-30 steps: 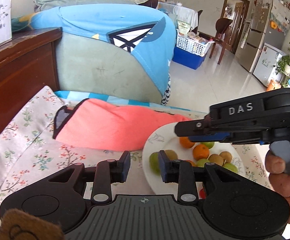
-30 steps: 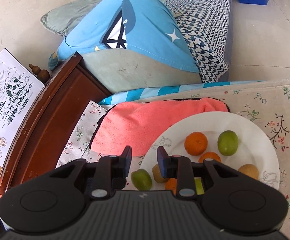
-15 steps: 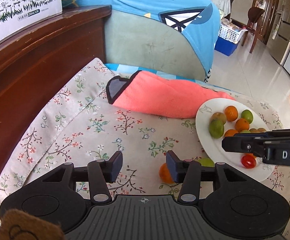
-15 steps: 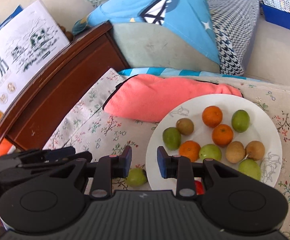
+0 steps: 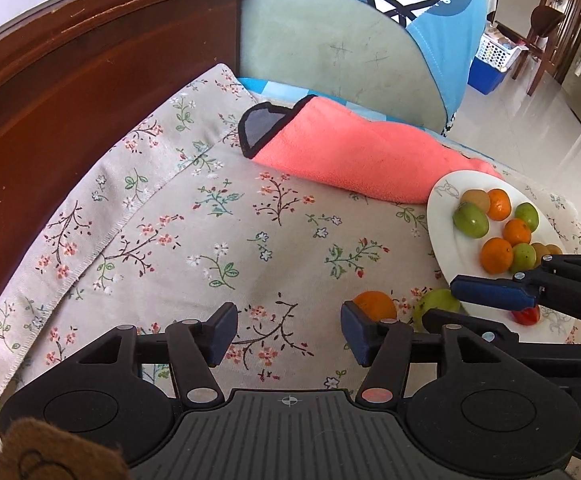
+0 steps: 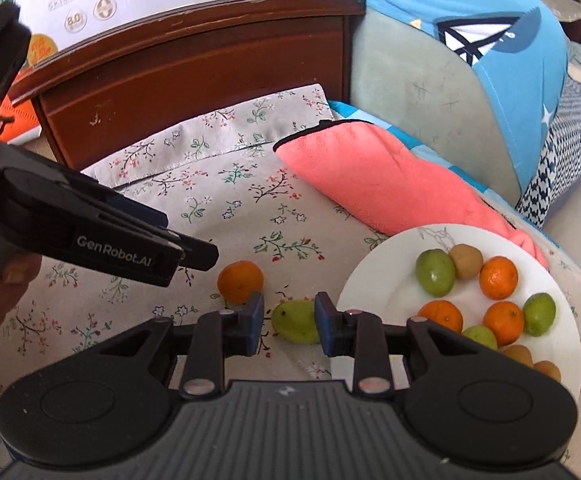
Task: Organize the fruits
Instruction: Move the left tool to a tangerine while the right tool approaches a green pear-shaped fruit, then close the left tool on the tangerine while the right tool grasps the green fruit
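A: Two fruits are lying off the plate (image 6: 374,276)?
B: Yes. The right tongs (image 6: 289,322) are gaping around the green fruit (image 6: 296,321); the left tongs (image 5: 288,334) are gaping beside the orange (image 5: 375,305).

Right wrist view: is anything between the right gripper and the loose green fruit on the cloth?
Nothing visible is. The right gripper is open, and the green fruit lies on the floral cloth in the gap between its fingers. The loose orange sits off to the left, and the white plate to the right.
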`<action>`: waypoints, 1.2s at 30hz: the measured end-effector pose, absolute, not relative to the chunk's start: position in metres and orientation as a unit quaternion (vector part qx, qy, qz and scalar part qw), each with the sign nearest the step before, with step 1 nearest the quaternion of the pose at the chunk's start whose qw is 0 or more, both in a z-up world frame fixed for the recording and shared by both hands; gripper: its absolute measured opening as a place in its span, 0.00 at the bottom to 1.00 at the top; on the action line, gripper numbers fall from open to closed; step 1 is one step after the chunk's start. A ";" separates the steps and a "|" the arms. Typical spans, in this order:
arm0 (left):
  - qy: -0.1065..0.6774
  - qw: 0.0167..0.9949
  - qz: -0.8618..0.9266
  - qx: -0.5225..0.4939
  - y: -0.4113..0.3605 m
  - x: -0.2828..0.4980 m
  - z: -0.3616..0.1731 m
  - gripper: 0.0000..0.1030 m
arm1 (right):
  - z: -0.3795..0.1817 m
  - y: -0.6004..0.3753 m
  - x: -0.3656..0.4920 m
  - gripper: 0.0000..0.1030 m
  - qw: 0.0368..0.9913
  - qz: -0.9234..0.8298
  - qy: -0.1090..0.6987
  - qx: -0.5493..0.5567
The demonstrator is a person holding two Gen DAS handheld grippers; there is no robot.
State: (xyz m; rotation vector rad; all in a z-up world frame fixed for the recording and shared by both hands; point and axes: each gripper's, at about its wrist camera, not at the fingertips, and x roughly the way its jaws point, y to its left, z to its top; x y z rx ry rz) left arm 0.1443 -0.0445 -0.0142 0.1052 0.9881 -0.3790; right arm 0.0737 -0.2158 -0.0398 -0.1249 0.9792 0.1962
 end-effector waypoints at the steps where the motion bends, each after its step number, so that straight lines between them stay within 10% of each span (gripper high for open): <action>1: 0.473 0.861 -0.181 0.049 -0.044 0.144 -0.014 0.55 | -0.040 -0.216 0.074 0.29 0.875 0.095 0.469 -0.066; 36: 0.478 0.858 -0.183 0.041 -0.049 0.147 -0.017 0.61 | -0.043 -0.208 0.073 0.26 0.870 0.079 0.469 -0.126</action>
